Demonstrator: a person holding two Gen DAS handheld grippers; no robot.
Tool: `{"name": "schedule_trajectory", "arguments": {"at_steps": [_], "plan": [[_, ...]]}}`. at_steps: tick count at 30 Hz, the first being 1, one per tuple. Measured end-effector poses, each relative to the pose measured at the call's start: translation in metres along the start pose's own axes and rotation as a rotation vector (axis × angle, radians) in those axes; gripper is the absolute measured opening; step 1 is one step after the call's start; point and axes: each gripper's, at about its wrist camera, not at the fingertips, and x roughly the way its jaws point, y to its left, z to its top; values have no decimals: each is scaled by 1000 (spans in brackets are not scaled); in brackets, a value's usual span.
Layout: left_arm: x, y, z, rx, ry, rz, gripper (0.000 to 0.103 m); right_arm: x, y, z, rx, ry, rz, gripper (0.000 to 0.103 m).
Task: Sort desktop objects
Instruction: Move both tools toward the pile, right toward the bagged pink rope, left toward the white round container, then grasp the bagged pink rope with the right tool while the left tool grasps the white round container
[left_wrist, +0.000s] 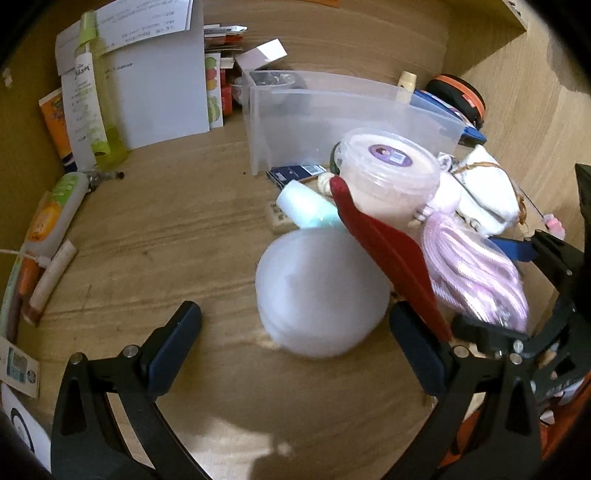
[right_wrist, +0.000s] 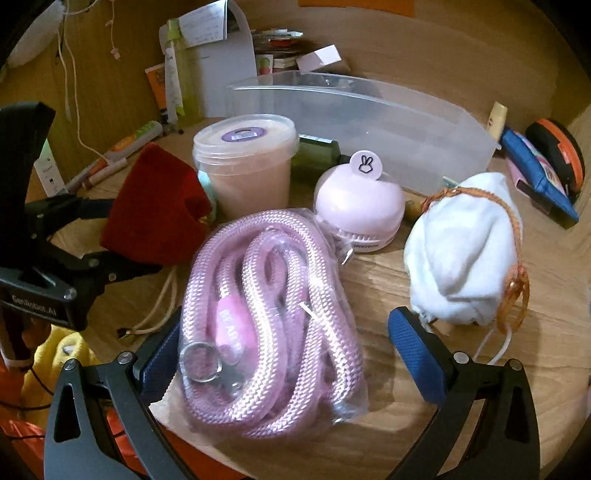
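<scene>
My left gripper (left_wrist: 295, 343) is open. A blurred pale round object (left_wrist: 317, 291) lies between its jaws on the wooden desk. A red cloth piece (left_wrist: 384, 251) leans over the left gripper's right finger; it also shows in the right wrist view (right_wrist: 155, 210). My right gripper (right_wrist: 284, 354) is open around a bagged pink rope (right_wrist: 273, 325), which lies between its jaws. A lidded pink tub (right_wrist: 247, 162), a pink round case (right_wrist: 358, 206) and a white drawstring pouch (right_wrist: 465, 251) stand behind. A clear plastic bin (right_wrist: 388, 122) stands at the back.
Papers (left_wrist: 159, 85), a green bottle (left_wrist: 99, 107) and tubes (left_wrist: 55, 218) line the left side. A blue box (right_wrist: 539, 177) and an orange-black case (right_wrist: 557, 151) sit at the right. The left gripper's body (right_wrist: 48, 258) is at left in the right wrist view.
</scene>
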Motion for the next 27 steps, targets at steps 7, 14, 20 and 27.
{"name": "schedule_trajectory", "arguments": {"at_steps": [7,14,20,27], "plan": [[2,-2,3,-5,-46,22,78,5,5,4,-39,-25,10,100],[-3,2,-2,-7,-65,37,65,1,12,6,-71,-45,29,66],[-14,13,-8,-42,-74,61,65,-6,8,4,-40,-51,61,61],[-44,23,-3,-70,-144,97,65,-30,0,7,-3,-109,76,61]]}}
